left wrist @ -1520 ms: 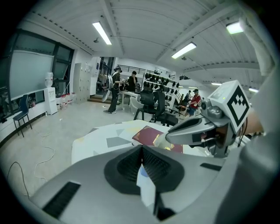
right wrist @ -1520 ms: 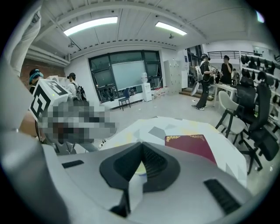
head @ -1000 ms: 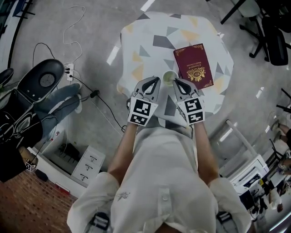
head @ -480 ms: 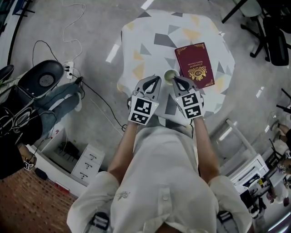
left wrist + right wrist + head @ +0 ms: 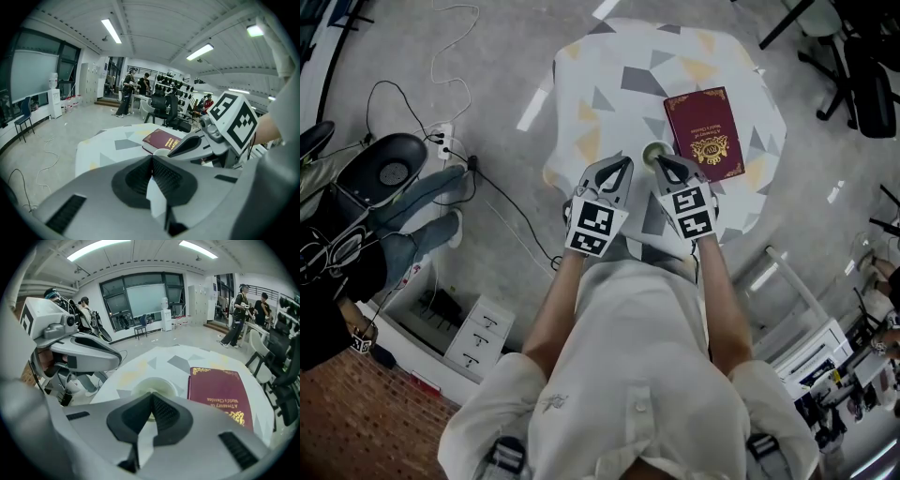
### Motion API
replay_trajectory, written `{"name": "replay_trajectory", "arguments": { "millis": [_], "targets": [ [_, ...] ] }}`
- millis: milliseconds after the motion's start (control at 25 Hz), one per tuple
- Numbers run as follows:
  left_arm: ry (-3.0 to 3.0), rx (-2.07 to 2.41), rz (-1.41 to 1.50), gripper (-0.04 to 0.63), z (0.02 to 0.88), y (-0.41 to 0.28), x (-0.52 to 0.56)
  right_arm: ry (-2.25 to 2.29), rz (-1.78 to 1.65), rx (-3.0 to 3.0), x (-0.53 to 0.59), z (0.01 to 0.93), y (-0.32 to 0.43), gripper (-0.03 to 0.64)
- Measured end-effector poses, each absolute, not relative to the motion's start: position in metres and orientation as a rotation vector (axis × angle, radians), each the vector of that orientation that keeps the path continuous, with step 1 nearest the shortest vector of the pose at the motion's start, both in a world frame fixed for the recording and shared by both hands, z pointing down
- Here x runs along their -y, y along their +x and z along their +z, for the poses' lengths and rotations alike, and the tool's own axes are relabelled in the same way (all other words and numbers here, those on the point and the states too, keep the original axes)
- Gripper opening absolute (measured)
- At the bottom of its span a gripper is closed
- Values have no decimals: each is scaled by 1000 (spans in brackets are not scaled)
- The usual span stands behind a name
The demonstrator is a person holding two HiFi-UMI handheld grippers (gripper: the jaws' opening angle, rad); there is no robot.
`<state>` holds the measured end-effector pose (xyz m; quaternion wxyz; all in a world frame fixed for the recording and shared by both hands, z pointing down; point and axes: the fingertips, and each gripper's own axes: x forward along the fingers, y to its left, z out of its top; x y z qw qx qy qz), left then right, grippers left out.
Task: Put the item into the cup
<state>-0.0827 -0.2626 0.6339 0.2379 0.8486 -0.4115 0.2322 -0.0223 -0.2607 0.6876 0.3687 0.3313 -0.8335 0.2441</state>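
Note:
A pale green cup [image 5: 653,152] stands on the small table [image 5: 609,66] with a triangle-patterned cloth, touching the near left corner of a burgundy book [image 5: 705,133]. My right gripper [image 5: 660,163] is shut, its tips right at the cup's near rim. Seen from the right gripper view, the cup [image 5: 154,384] sits just beyond the closed jaws [image 5: 151,395], with the book [image 5: 220,392] to its right. My left gripper [image 5: 624,163] is shut too, a little left of the cup. I see no item between either pair of jaws [image 5: 152,158].
On the floor to the left are a dark chair [image 5: 389,171], a person's legs in jeans [image 5: 427,202], cables [image 5: 502,202] and a white drawer unit [image 5: 478,342]. Office chairs [image 5: 862,75] stand at the far right.
My right gripper has edged forward until its tips reach the cup. The left gripper has barely moved. The person's legs and the chair at the left have shifted.

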Motion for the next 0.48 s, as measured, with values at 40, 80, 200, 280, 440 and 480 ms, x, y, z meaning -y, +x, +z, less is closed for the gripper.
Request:
{"name": "replay_trajectory", "arguments": {
  "millis": [40, 80, 200, 280, 440, 480],
  "targets": [
    [2325, 1128, 636, 14, 634, -83, 262, 852, 626, 2137, 261, 688, -23, 8],
    [2325, 1129, 635, 14, 634, -84, 261, 853, 625, 2134, 260, 689, -24, 8],
    [2325, 1130, 633, 14, 633, -85, 259, 856, 619, 2126, 261, 690, -25, 8],
    [2326, 1133, 632, 14, 632, -85, 258, 859, 615, 2118, 261, 691, -26, 9],
    [2328, 1138, 628, 14, 631, -87, 256, 868, 604, 2104, 262, 692, -26, 10],
    [2329, 1139, 627, 14, 631, -87, 256, 870, 601, 2101, 262, 692, -27, 11]
  ]
}}
